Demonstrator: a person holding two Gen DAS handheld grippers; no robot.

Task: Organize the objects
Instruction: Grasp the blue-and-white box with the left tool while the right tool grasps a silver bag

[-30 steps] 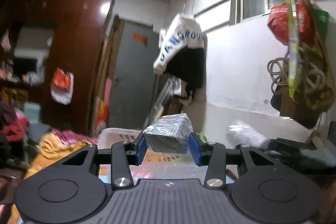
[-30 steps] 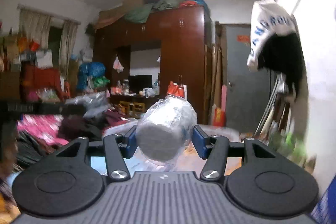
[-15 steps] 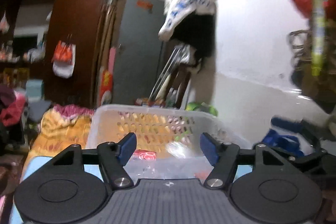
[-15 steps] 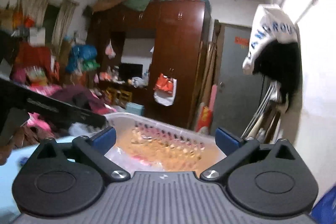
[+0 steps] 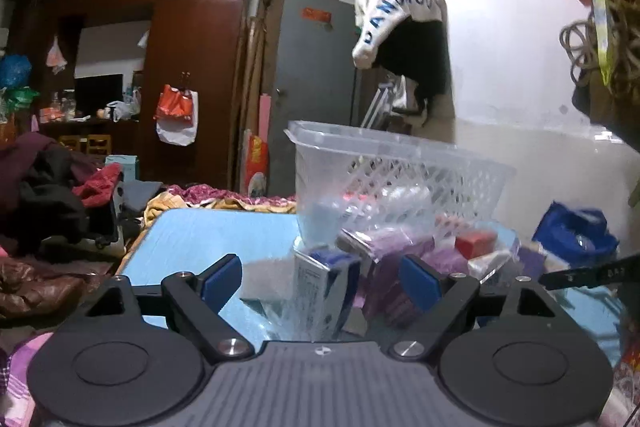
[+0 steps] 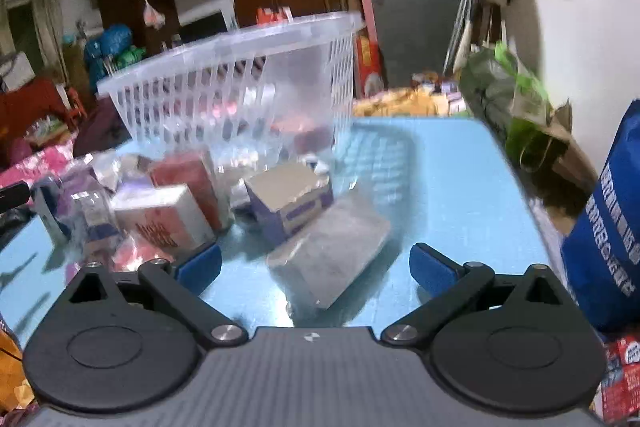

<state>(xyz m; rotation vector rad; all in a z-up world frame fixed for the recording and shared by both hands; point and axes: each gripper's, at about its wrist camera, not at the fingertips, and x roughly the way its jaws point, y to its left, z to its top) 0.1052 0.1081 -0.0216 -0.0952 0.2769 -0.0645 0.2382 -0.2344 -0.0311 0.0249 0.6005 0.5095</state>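
On the light blue table (image 6: pixel 448 179), a heap of small wrapped packets and boxes is gathered in front of a clear plastic basket (image 6: pixel 240 67). Seen from the right wrist, a flat grey packet in clear film (image 6: pixel 332 251) lies nearest, tilted, with a purple-and-white box (image 6: pixel 290 201) just behind it and touching it. A white box with red print (image 6: pixel 164 217) and a red packet (image 6: pixel 186 175) are set to the left of these. From the left wrist, a white-and-blue box (image 5: pixel 326 289) in crumpled film is seen standing directly ahead, with purple packets (image 5: pixel 396 259) beside it and a small red box (image 5: pixel 476 241) further back.

The right gripper (image 6: pixel 316 265) is held wide open with nothing between its blue pads, just short of the grey packet. The left gripper (image 5: pixel 322 281) is likewise spread and empty, level with the white-and-blue box.

Bare tabletop is left to the right of the heap, up to the far edge; a blue printed bag (image 6: pixel 608 227) stands at the right side.

Inside the basket, reddish and pale items are dimly seen through the slotted wall; they cannot be identified.
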